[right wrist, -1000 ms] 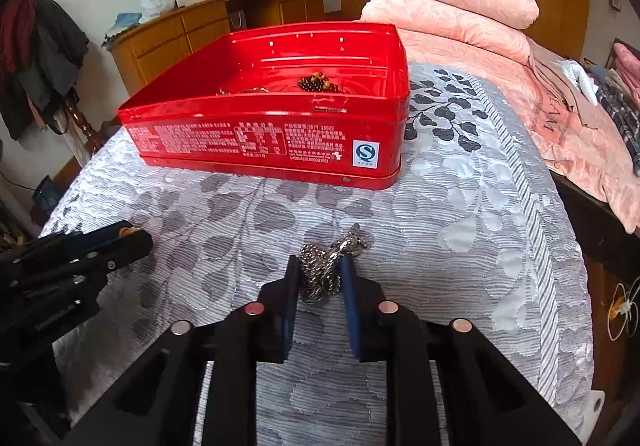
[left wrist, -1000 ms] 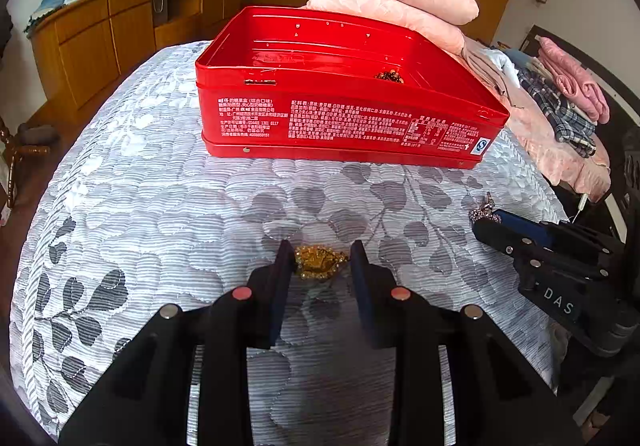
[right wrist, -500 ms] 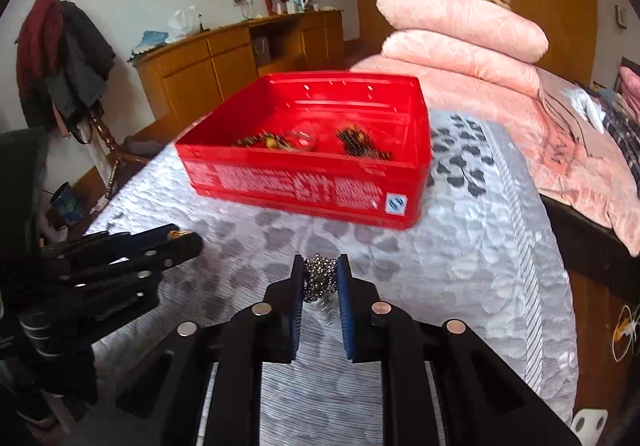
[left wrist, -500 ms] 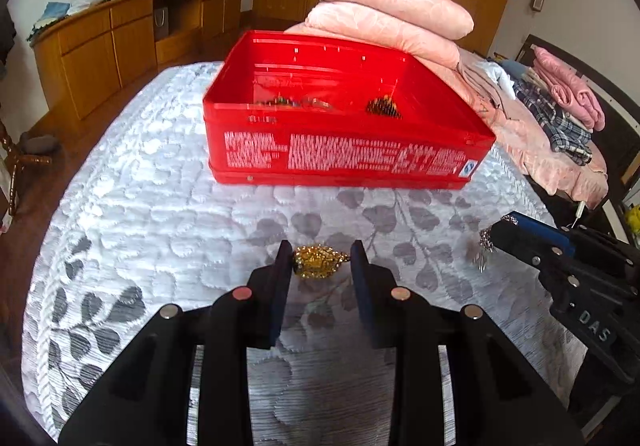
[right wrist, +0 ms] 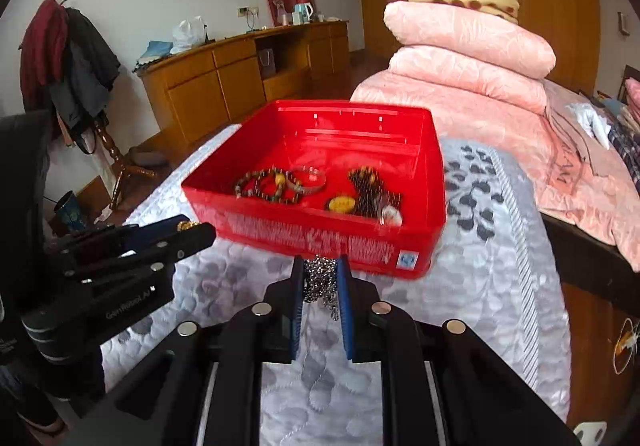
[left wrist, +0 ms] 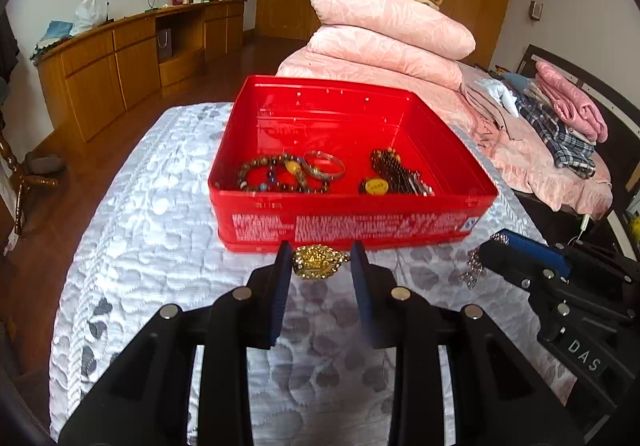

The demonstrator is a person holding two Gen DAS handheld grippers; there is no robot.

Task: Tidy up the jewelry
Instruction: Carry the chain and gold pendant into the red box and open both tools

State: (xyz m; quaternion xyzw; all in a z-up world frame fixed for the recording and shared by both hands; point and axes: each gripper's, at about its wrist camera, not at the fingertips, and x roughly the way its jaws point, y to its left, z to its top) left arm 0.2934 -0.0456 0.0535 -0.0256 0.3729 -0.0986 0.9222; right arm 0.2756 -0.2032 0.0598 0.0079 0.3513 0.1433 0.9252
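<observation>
My left gripper (left wrist: 319,260) is shut on a gold ornament (left wrist: 318,261) and holds it above the bedspread, just in front of the red box (left wrist: 348,224). My right gripper (right wrist: 321,276) is shut on a bunched silver chain (right wrist: 320,282), also raised in front of the box (right wrist: 340,242). The chain shows hanging from the right gripper in the left wrist view (left wrist: 472,268). Inside the box lie bead bracelets (left wrist: 276,178), a silver bangle (left wrist: 323,165) and a dark bead string with a yellow pendant (left wrist: 394,176).
The box sits on a grey leaf-patterned bedspread (left wrist: 160,214). Folded pink quilts (left wrist: 392,30) are stacked behind it. A wooden cabinet (left wrist: 120,58) runs along the left wall. Clothes (left wrist: 560,118) lie at the right. The bed's right edge (right wrist: 560,286) is close.
Both grippers have lifted their jewelry off the bedspread and risen, so the inside of the red box now shows.
</observation>
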